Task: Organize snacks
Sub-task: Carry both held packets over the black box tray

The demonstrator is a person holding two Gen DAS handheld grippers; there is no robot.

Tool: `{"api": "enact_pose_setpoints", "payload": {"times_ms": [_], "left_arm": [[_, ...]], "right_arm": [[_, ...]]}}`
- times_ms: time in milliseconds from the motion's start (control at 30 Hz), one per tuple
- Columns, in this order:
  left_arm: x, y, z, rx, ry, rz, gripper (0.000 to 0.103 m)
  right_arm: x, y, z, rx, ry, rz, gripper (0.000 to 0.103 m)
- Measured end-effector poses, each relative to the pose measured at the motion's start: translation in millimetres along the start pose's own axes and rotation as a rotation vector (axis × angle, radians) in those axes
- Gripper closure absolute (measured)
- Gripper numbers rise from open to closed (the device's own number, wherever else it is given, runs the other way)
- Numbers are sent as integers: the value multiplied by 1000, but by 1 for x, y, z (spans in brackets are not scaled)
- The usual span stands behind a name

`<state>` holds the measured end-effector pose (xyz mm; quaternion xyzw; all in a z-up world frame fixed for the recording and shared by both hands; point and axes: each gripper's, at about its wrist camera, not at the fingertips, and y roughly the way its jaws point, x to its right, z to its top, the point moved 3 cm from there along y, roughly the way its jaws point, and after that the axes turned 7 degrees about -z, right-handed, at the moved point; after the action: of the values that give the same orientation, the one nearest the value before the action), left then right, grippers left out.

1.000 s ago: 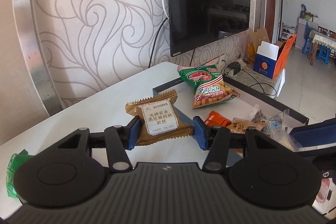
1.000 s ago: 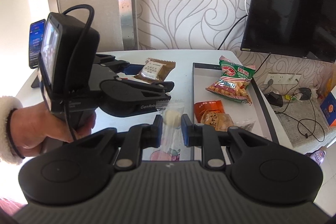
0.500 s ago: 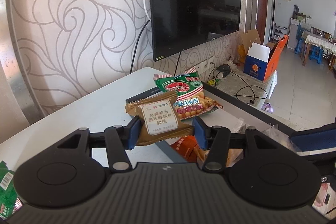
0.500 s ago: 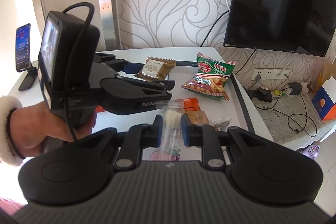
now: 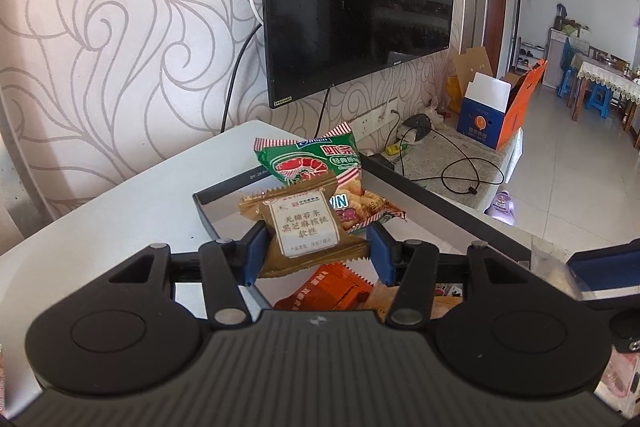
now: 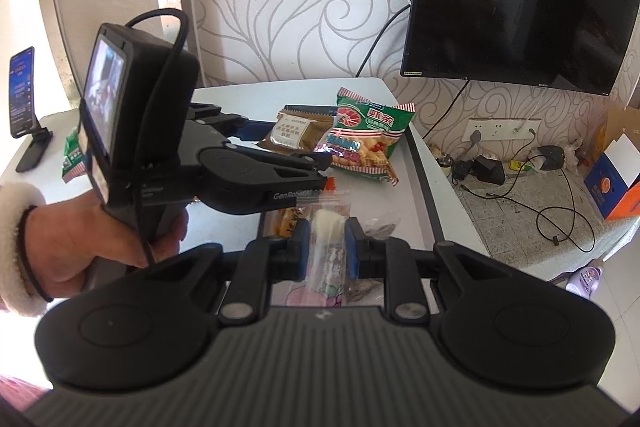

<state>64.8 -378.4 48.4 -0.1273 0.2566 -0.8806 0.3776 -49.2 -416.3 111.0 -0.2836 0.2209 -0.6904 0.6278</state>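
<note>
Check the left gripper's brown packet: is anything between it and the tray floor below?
The brown packet hangs clamped over the tray. Straight beneath lie an orange packet and, just beyond, the green prawn-cracker bag. Bare floor shows only near the tray's far-left corner.

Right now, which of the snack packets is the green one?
The prawn cracker bag, lying in the tray. It alone is green with red stripes; the held packet is brown, another orange.
</note>
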Motion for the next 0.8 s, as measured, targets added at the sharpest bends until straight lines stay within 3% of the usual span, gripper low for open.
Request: {"api": "enact_pose_setpoints", "payload": {"times_ms": [800], "left_arm": [[14, 51, 2, -50, -17, 5, 44]], "right_arm": [[21, 21, -2, -37, 4, 19, 81]]}}
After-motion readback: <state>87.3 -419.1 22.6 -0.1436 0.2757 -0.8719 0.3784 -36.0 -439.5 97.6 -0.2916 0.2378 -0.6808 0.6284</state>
